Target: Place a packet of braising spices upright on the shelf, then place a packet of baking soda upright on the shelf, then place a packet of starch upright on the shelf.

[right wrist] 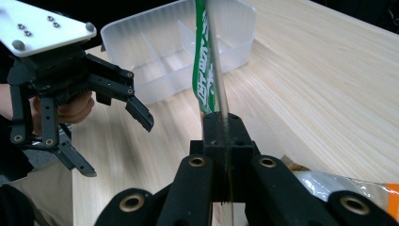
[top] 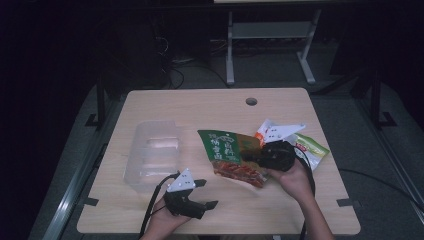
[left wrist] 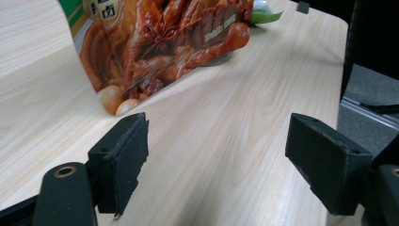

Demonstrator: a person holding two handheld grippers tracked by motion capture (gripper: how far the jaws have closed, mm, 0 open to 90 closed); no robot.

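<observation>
The right tongs (top: 256, 156) pinch the edge of a green-and-orange snack packet (top: 231, 156) held tilted above the middle of the table (top: 210, 107), while the left tongs (top: 206, 193) hang spread and empty beside a clear divided plastic tray (top: 152, 152).

A green and orange-red snack packet (top: 231, 156) printed with glossy braised meat is held up off the wooden table (top: 210, 105) near its middle, standing on edge with its lower corner close to the tabletop. Its right edge is pinched between the jaws of the right gripper (right wrist: 221, 136). To its left lies a clear plastic divided tray (top: 150, 155), empty.
</observation>
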